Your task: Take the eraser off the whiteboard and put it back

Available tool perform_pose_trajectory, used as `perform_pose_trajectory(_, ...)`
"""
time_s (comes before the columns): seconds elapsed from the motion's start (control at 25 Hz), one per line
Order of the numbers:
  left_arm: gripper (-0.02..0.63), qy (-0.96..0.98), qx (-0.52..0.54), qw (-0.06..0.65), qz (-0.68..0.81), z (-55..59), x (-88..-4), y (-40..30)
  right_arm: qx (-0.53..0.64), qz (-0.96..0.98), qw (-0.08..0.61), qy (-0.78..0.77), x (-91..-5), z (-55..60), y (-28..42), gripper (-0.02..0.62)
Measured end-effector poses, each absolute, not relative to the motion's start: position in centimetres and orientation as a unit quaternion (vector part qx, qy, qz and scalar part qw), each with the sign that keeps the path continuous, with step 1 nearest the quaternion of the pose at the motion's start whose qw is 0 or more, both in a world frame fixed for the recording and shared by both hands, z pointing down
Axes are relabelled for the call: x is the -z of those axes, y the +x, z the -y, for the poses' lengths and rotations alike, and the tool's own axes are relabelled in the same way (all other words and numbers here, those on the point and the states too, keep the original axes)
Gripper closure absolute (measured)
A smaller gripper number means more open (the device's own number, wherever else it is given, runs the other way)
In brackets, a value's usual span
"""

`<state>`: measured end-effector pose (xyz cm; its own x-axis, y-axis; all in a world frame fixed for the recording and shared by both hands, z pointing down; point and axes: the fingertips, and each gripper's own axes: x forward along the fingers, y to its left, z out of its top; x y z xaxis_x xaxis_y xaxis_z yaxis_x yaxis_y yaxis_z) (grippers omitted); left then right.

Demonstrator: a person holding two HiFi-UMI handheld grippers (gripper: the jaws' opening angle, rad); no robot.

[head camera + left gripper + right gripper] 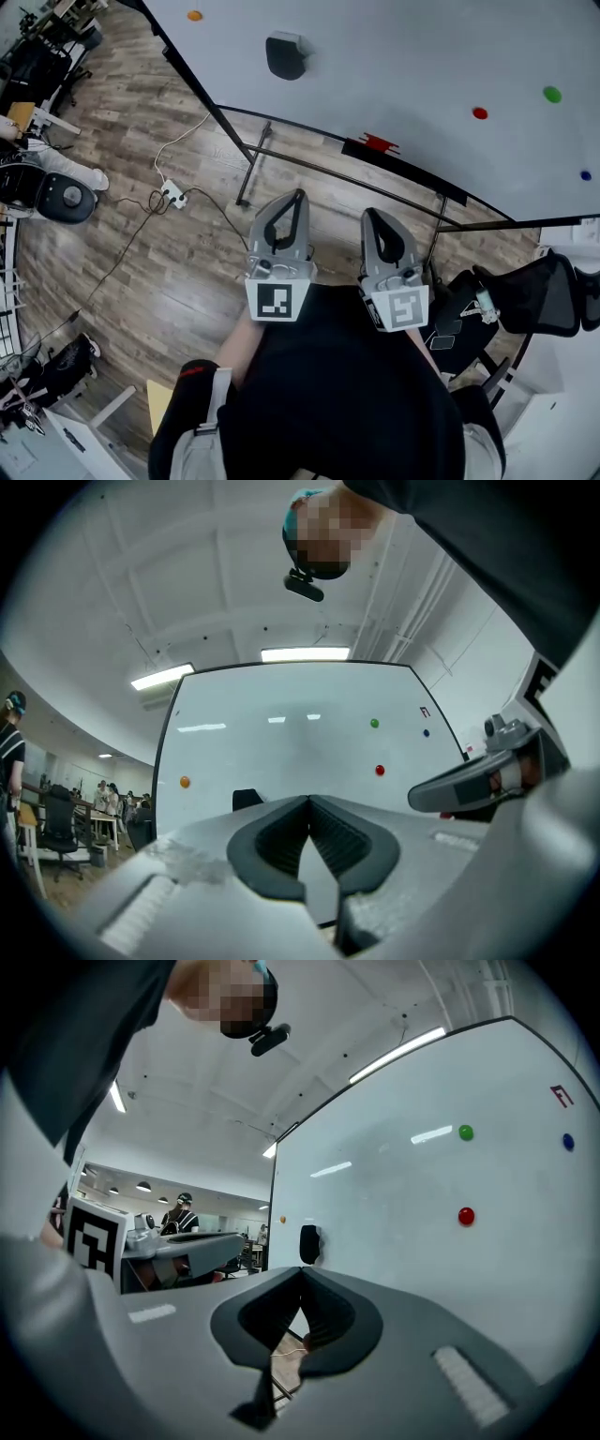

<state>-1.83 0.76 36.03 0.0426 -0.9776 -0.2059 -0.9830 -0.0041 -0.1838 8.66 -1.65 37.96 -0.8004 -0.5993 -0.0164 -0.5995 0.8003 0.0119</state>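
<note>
Closest in, both grippers were held side by side in front of the person's dark top. The left gripper (299,194) had its fingers (272,841) pressed tip to tip with nothing between them. The right gripper (369,213) was likewise closed and empty. Beyond them lay the wood floor (169,281) with a white power strip (172,195), then the whiteboard (403,56) on its stand. The eraser (285,54) clung to the board's face toward its left side, well apart from both grippers. An orange magnet (194,15) sat further left and a red magnet (479,113) off to the right. By my reading the task was at the approach, with the eraser not yet taken off. The next move called for closing in on the board, parting one gripper's fingers and setting them around the eraser's sides before pulling it free.
</note>
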Motion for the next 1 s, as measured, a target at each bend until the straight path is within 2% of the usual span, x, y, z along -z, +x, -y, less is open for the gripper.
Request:
perform_pose_trajectory(0.52, 0.604, -0.724, -0.016, 0.149, -0.674, 4.3, -36.2, -9.4, -0.018, -0.938, 0.015, -0.346, -38.0, 6.1, 1.5, 0.594)
perform_pose_trajectory(1.0, 0.603, -0.721, -0.022, 0.134, -0.680, 6.5, -37.1, -11.9, -0.013, -0.933, 0.000, -0.360, -39.0, 7.4, 0.2, 0.594)
